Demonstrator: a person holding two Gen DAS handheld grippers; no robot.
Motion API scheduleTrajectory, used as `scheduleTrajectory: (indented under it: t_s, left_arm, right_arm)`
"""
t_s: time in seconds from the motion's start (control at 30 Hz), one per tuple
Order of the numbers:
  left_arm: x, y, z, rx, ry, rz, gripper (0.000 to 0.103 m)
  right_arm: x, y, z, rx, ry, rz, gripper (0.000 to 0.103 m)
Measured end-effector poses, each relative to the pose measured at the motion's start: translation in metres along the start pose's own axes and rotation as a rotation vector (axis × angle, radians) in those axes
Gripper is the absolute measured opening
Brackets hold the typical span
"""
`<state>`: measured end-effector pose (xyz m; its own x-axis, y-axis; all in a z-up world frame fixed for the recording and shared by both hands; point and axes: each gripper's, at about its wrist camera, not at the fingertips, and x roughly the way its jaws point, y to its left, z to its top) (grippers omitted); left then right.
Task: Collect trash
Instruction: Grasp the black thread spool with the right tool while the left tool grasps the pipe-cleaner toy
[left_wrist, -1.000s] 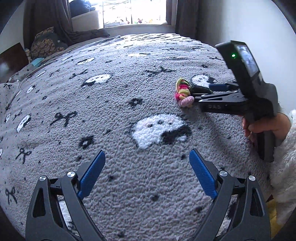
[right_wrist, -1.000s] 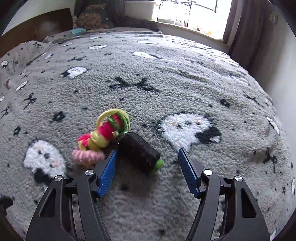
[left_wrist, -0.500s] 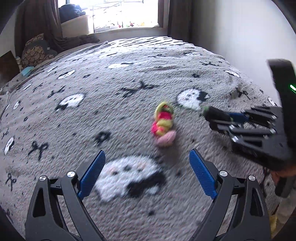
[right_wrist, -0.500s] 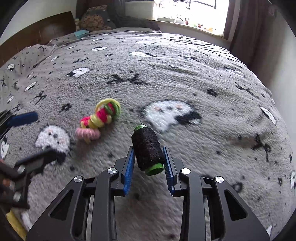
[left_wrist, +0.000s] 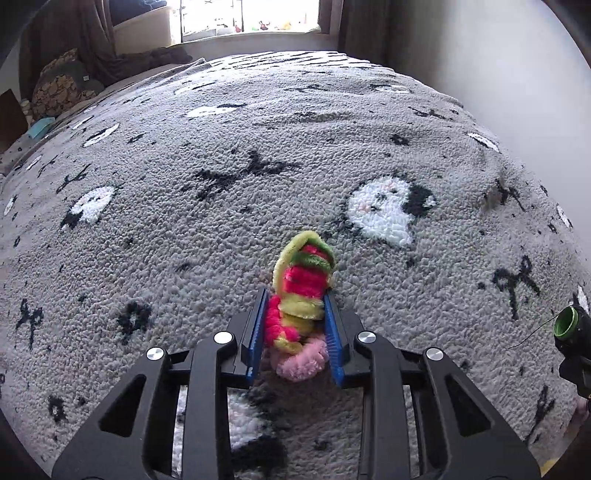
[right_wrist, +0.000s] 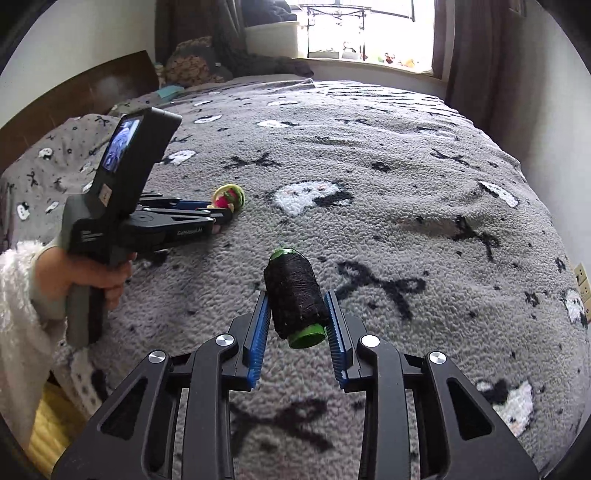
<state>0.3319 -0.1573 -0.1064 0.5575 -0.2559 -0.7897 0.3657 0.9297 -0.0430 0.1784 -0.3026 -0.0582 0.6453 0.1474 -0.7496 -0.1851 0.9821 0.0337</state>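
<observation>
A bundle of fuzzy pipe cleaners (left_wrist: 301, 295), pink, yellow, red and green, lies on the grey patterned bed blanket (left_wrist: 258, 147). My left gripper (left_wrist: 295, 317) is shut on it, blue pads on both sides. The bundle also shows small in the right wrist view (right_wrist: 229, 195) at the left gripper's tips. My right gripper (right_wrist: 297, 317) is shut on a black thread spool (right_wrist: 295, 295) with green ends and holds it above the blanket. The spool's green end shows at the right edge of the left wrist view (left_wrist: 567, 323).
The blanket covers a wide bed. A white wall (left_wrist: 498, 55) runs along the bed's right side. A window sill (right_wrist: 369, 70) and curtains stand at the far end. Pillows (left_wrist: 59, 92) and a wooden headboard (right_wrist: 74, 96) are at the far left.
My left gripper moved forward to the pipe cleaner bundle and shut on it. My right gripper, shut on the spool, lifted and drew back to the right.
</observation>
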Motion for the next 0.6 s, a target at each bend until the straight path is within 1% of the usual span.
scheduleTrajectory:
  t_s: [0.07,0.17,0.27,0.33,0.4,0.5,0.6]
  left_arm:
    - [-0.012,0.005,-0.005,-0.014,-0.006,-0.020,0.025]
    - [-0.037,0.008,-0.014,0.002,-0.035,-0.014,0.024]
    - [-0.072,0.011,-0.029,0.010,-0.078,-0.019,0.024]
    - [-0.100,0.013,-0.040,0.013,-0.108,-0.035,0.024]
    - [-0.128,0.012,-0.052,0.034,-0.144,-0.043,0.024]
    - [-0.171,0.008,-0.077,0.085,-0.207,-0.049,0.024]
    - [-0.209,0.004,-0.111,0.123,-0.247,-0.068,0.024]
  right_arm:
    - [-0.007,0.003,-0.003,-0.001,-0.009,0.001,0.030]
    - [-0.022,0.010,-0.009,0.015,-0.030,0.001,0.030]
    - [-0.042,0.024,-0.018,0.003,-0.068,0.036,0.030]
    - [-0.060,0.036,-0.023,-0.012,-0.100,0.056,0.030]
    - [-0.081,0.050,-0.029,-0.029,-0.139,0.073,0.030]
    - [-0.112,0.068,-0.040,-0.046,-0.193,0.092,0.030]
    - [-0.137,0.087,-0.055,-0.064,-0.242,0.111,0.030]
